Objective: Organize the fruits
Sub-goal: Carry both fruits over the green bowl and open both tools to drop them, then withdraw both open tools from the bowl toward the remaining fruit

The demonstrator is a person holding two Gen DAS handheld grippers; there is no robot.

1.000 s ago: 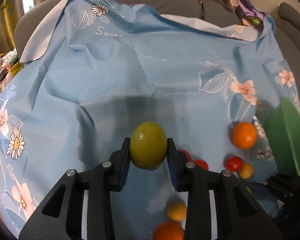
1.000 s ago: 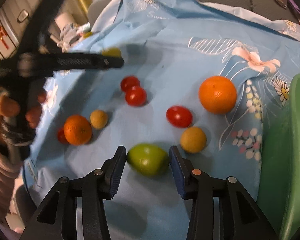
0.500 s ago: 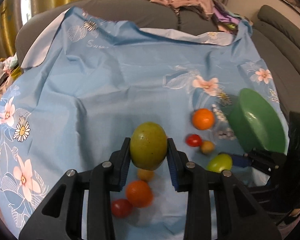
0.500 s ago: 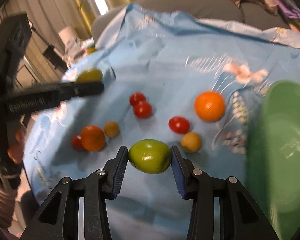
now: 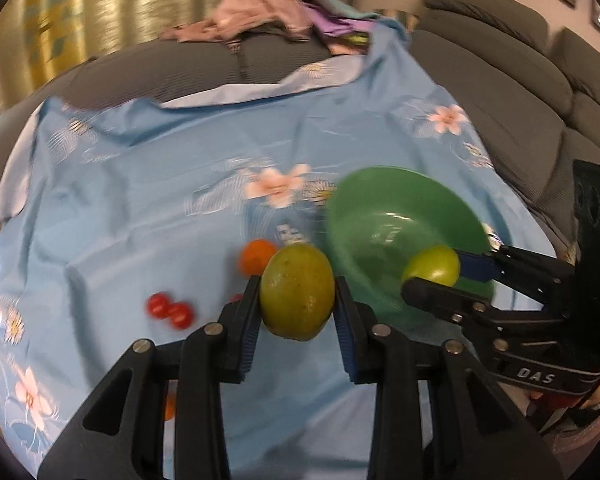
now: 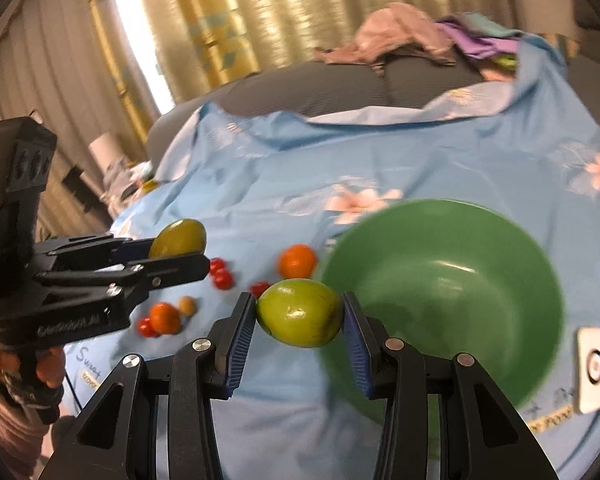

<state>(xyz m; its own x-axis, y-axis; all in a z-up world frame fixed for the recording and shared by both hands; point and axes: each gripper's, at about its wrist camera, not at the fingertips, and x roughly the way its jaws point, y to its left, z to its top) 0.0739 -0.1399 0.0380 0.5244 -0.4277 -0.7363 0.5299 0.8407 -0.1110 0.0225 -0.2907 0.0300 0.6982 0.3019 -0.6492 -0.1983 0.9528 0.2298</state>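
Two hand-held grippers are raised above a blue flowered cloth point(image 5: 148, 200) spread over a grey sofa point(image 5: 500, 92). The left gripper point(image 5: 297, 312) points forward, its fingers point(image 5: 244, 320) closed on a yellow-green fruit point(image 5: 297, 291) held in the air just left of a green bowl point(image 5: 384, 196). The right gripper point(image 6: 300, 328) reaches in from the right, its fingers point(image 6: 238, 332) clamped on a brighter green fruit point(image 6: 299, 312) that hangs at the bowl's left rim; seen from the left camera that fruit sits over the bowl's near edge. On the cloth lie an orange point(image 6: 297, 260), two red tomatoes point(image 5: 170, 311) touching each other, and, further left in the right view, a second orange point(image 6: 165, 318) beside a small yellow fruit point(image 6: 188, 305). A white device point(image 6: 590, 368) lies just right of the bowl. Compared with half a second ago, both grippers have lifted higher and swung toward the bowl, which now fills far more of each view; both keep their fruit, and the loose fruit has dropped further away
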